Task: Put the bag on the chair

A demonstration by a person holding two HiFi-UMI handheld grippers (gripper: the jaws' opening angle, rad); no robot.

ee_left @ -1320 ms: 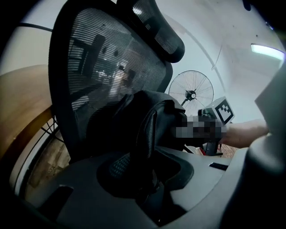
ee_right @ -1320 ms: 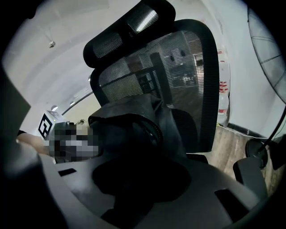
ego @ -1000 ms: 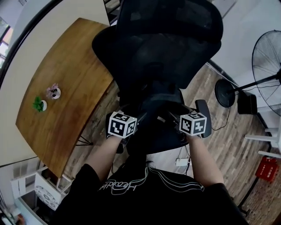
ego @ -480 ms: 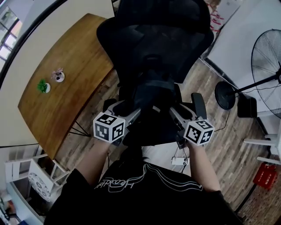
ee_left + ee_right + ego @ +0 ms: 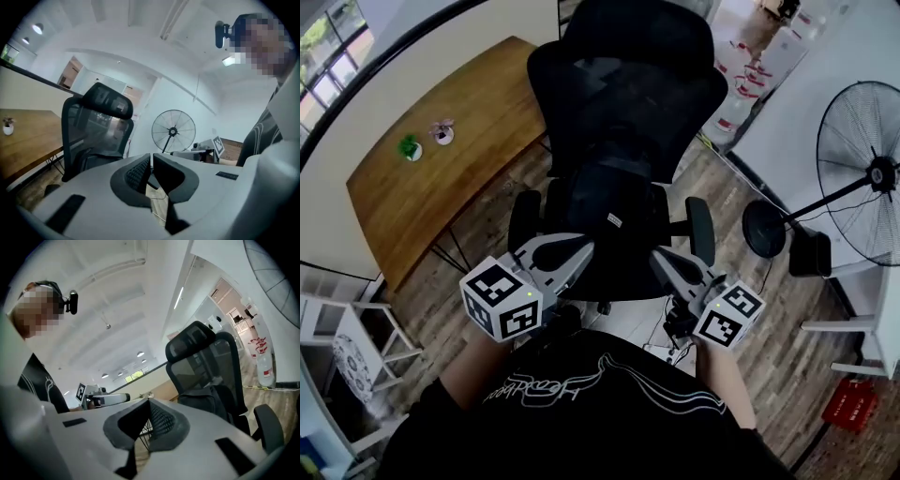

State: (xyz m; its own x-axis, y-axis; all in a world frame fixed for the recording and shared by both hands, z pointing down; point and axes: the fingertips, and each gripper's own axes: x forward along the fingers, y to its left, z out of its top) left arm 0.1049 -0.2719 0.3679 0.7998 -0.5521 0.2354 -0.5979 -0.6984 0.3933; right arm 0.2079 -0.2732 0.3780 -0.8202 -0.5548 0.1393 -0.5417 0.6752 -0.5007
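- bag (image 5: 617, 220) sits upright on chair (image 5: 628, 84) seat, against the backrest
- left gripper (image 5: 579, 253), right gripper (image 5: 661, 264): fingers fully closed, holding nothing, clear of bag
- bag looks soft, moderately heavy, likely to slump; top handle or straps probably give the best hold

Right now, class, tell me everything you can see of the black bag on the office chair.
The bag is black and looks like soft fabric, with a small pale tag on its front. It stands upright on the seat of the black office chair, its back against the chair's mesh backrest. Only the chair touches it: the left gripper and the right gripper are both shut, empty and apart from it.
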